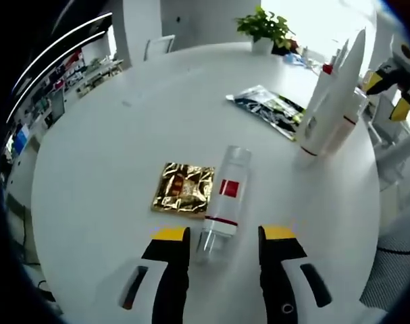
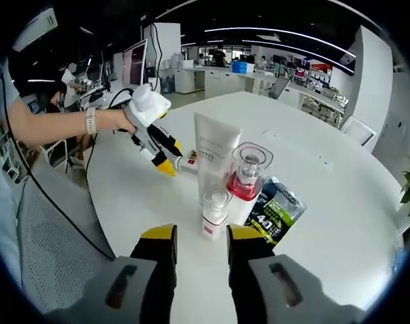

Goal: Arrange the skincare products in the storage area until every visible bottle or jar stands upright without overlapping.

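Observation:
A clear bottle point(image 1: 225, 192) with a red label lies on its side on the round white table point(image 1: 123, 135). Its cap end reaches between the jaws of my left gripper point(image 1: 225, 236), which is open and not touching it. At the right, a tall white tube point(image 1: 340, 81) and smaller bottles stand upright. In the right gripper view the tube point(image 2: 215, 152), a red-banded bottle point(image 2: 247, 179) with a clear cap and a small white bottle point(image 2: 213, 214) stand close together. My right gripper point(image 2: 201, 235) is open just short of the small bottle. A hand holds the left gripper point(image 2: 165, 162) over the lying bottle point(image 2: 191, 162).
A gold sachet point(image 1: 184, 189) lies flat left of the lying bottle. A dark sachet point(image 1: 269, 108) lies beside the standing group, also seen as the dark sachet point(image 2: 275, 209). A potted plant point(image 1: 265, 30) stands at the far edge. A mesh chair point(image 2: 49, 250) is beside the table.

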`<state>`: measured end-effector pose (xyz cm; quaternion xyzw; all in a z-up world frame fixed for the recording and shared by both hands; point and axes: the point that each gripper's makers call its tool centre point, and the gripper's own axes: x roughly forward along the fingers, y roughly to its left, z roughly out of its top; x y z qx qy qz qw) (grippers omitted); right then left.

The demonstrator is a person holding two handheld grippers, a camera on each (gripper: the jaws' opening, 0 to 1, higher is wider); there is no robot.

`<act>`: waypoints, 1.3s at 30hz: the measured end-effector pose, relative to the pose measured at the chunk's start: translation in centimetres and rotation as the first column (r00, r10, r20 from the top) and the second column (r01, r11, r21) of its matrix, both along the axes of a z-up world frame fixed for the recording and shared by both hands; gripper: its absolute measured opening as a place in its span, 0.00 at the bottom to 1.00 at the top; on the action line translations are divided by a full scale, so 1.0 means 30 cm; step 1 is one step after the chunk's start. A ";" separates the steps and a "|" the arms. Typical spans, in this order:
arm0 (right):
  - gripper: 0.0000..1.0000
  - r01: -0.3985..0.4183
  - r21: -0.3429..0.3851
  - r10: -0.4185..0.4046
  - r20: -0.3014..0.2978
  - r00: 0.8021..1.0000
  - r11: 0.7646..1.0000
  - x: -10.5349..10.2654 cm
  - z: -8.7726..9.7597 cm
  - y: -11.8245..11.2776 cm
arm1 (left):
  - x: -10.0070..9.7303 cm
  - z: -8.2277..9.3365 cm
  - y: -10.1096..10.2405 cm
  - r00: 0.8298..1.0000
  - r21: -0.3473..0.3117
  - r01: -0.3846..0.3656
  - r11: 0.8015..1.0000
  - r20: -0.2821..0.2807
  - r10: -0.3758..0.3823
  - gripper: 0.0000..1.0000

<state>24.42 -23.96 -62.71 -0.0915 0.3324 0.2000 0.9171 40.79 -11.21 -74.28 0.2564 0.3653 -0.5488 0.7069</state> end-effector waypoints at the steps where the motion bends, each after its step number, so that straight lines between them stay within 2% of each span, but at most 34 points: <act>1: 0.30 0.000 0.002 0.000 -0.001 1.000 1.000 -0.001 -0.001 0.001 | -0.001 -0.002 0.000 1.000 0.003 0.003 1.000 -0.002 -0.003 0.38; 8: 0.29 -0.001 0.004 0.001 0.002 1.000 1.000 0.000 0.000 -0.001 | 0.001 -0.007 -0.005 1.000 0.006 0.016 1.000 -0.026 -0.016 0.35; 12: 0.28 -0.002 0.003 0.002 -0.003 1.000 1.000 -0.002 -0.002 -0.002 | 0.016 -0.011 0.001 0.999 0.030 0.035 0.999 0.015 -0.036 0.28; 21: 0.28 -0.012 -0.001 0.012 -0.014 1.000 1.000 -0.012 -0.016 0.013 | 0.020 -0.012 -0.003 1.000 0.040 0.027 0.999 0.014 -0.027 0.25; 25: 0.27 -0.014 0.000 0.014 -0.016 1.000 1.000 -0.019 -0.017 0.016 | 0.007 -0.010 -0.006 0.999 0.039 0.034 0.999 0.010 -0.035 0.17; 30: 0.27 -0.019 0.004 0.019 -0.019 1.000 1.000 -0.027 -0.023 0.028 | 0.005 -0.010 -0.004 1.000 0.044 0.024 0.999 0.006 -0.025 0.17; 39: 0.26 -0.039 0.019 0.039 -0.031 0.999 0.999 -0.044 -0.042 0.069 | -0.063 -0.009 0.007 0.999 0.062 0.045 0.997 -0.033 -0.043 0.16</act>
